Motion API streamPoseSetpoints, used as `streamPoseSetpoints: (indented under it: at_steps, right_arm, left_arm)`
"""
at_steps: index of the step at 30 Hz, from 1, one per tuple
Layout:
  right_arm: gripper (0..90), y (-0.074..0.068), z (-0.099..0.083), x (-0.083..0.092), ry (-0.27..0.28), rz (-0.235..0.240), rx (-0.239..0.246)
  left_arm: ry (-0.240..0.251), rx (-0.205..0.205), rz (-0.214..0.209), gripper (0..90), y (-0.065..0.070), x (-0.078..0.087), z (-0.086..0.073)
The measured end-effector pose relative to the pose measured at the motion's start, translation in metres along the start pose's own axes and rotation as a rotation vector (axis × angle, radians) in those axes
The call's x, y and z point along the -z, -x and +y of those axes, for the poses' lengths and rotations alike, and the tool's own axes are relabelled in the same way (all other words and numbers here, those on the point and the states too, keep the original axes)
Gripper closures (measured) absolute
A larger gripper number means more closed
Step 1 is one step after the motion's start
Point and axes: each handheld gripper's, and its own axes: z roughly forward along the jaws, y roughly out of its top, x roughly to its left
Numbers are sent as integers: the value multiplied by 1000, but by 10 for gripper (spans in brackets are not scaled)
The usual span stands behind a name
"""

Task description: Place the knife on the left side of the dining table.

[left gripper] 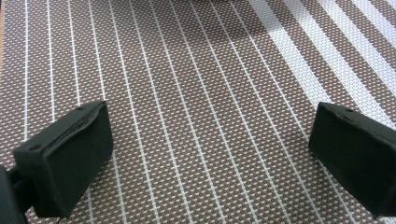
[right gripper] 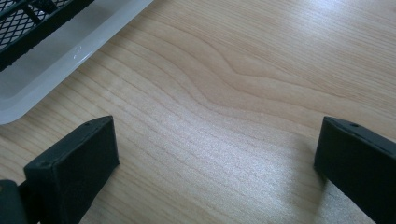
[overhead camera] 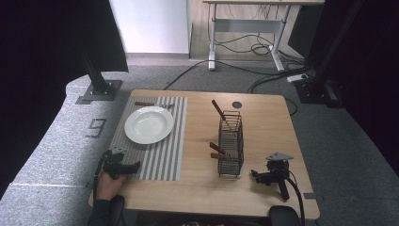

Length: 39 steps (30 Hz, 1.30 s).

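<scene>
A white plate (overhead camera: 148,124) lies on a grey striped placemat (overhead camera: 174,150) on the left half of the wooden table (overhead camera: 268,122). Behind the plate rests a wooden-handled utensil (overhead camera: 146,103). A black wire caddy (overhead camera: 231,143) stands mid-table with several wooden-handled utensils (overhead camera: 218,111) sticking out of it. My left gripper (overhead camera: 135,166) is held by a hand at the placemat's near left corner. It is open over the striped weave (left gripper: 187,70), with nothing between its fingers (left gripper: 70,154). My right gripper (overhead camera: 257,175) sits on the table to the right of the caddy, open (right gripper: 215,135) over bare wood.
In the right gripper view the caddy's black mesh (right gripper: 28,23) and a white base rim (right gripper: 70,53) lie at the upper left, close to the jaws. A dark round hole (overhead camera: 236,104) marks the table's far side. The right gripper's cable (overhead camera: 296,197) trails off the near edge.
</scene>
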Motion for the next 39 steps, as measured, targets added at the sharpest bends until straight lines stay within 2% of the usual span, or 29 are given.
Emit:
streamPoseSetpoints:
  at_steps: [19,26,30,33,39]
  right_arm:
    - [0,0,0,0,0,0,0]
    - [0,0,0,0,1,0,0]
    - [0,0,0,0,0,0,1]
    - [0,0,0,0,1,0,0]
    - [0,0,0,0,0,0,0]
  left_arm:
    - [2,2,1,0,0,0,0]
    - [6,36,-1,12,-3,2,0]
    - [-6,34,7,11,-2,3,1]
    - [2,30,3,4,-1,5,5]
    - [33,34,-32,0,2,12,15]
